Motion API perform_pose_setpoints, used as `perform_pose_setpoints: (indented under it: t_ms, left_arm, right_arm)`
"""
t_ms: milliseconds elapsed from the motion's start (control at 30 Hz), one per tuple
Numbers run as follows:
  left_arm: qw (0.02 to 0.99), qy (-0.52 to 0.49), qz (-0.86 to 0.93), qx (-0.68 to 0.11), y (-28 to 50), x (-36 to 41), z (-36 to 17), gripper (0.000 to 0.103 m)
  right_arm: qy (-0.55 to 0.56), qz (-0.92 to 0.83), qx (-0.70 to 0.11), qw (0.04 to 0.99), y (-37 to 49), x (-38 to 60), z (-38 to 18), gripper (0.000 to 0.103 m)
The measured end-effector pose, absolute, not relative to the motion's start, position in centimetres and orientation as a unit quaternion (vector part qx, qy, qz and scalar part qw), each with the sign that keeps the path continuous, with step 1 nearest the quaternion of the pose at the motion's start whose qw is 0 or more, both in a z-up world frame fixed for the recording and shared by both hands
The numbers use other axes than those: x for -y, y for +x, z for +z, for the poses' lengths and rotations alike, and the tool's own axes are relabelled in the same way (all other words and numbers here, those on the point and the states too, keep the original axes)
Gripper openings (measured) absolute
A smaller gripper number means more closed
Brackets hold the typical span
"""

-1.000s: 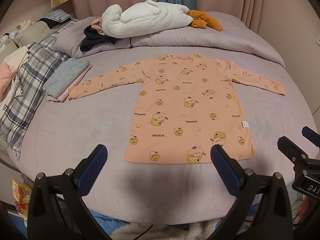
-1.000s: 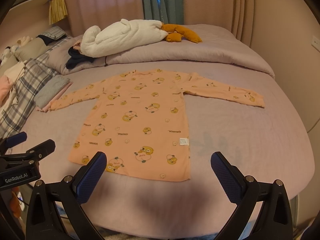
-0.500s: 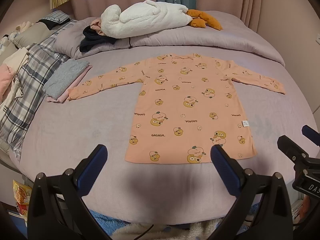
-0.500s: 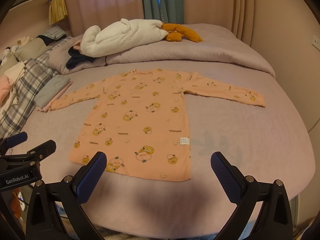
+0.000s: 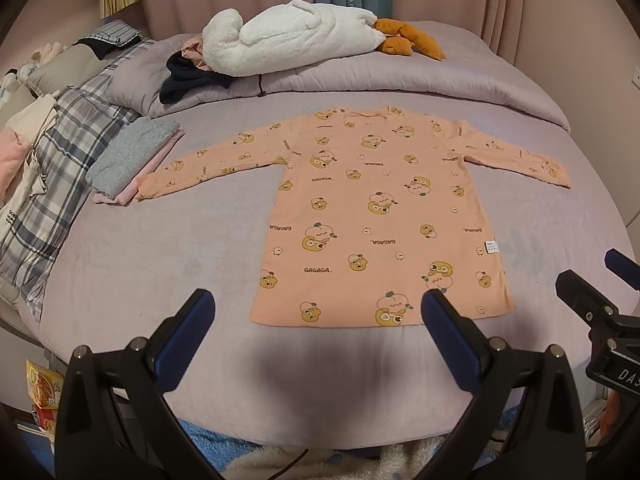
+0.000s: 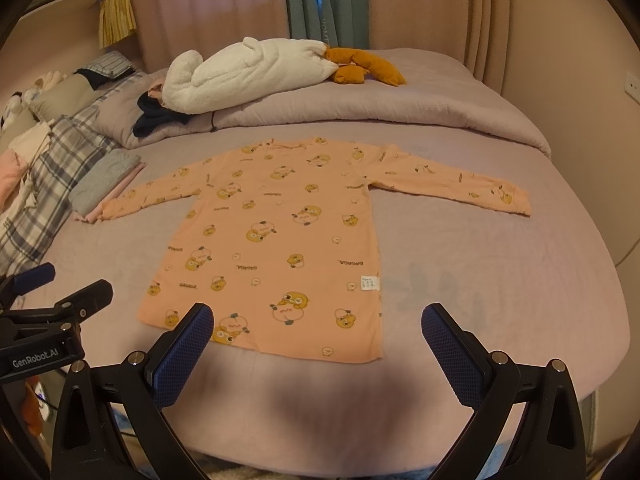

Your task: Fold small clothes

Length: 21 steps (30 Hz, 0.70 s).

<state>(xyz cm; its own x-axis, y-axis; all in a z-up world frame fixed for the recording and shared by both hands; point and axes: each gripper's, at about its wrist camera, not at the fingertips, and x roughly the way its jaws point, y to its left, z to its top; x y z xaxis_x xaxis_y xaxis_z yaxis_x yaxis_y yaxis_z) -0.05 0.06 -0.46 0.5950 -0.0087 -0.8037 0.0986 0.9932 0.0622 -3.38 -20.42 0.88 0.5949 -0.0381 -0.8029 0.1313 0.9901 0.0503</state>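
Both claws, left claw (image 5: 316, 316) and right claw (image 6: 318, 328), gape empty off the bed's (image 5: 140, 264) near edge; thin peach shirt (image 5: 376, 220) may bunch if the sheet gets pinched too.

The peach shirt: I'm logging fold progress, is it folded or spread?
Spread. The peach shirt lies flat on the bed, both sleeves stretched out sideways, hem straight, no fold made.

Peach long-sleeved shirt (image 6: 280, 240) spread flat on the lilac bed (image 6: 500, 280), both sleeves out, hem near. Right tool (image 6: 318, 322) hovering wide apart above that hem. Left tool (image 6: 60, 292) at near left. Folded clothes (image 6: 104, 180) touching the left cuff.
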Motion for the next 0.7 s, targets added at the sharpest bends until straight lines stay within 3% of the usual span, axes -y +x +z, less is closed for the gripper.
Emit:
perform_pose_setpoints:
  t_ms: [700]
  left_arm:
    - [0.892,0.053,-0.029,-0.449,-0.08,-0.13,-0.3,0.103]
  right_arm:
    - [0.051,-0.047,-0.449,0.891,-3.33,20.36,0.88,0.103]
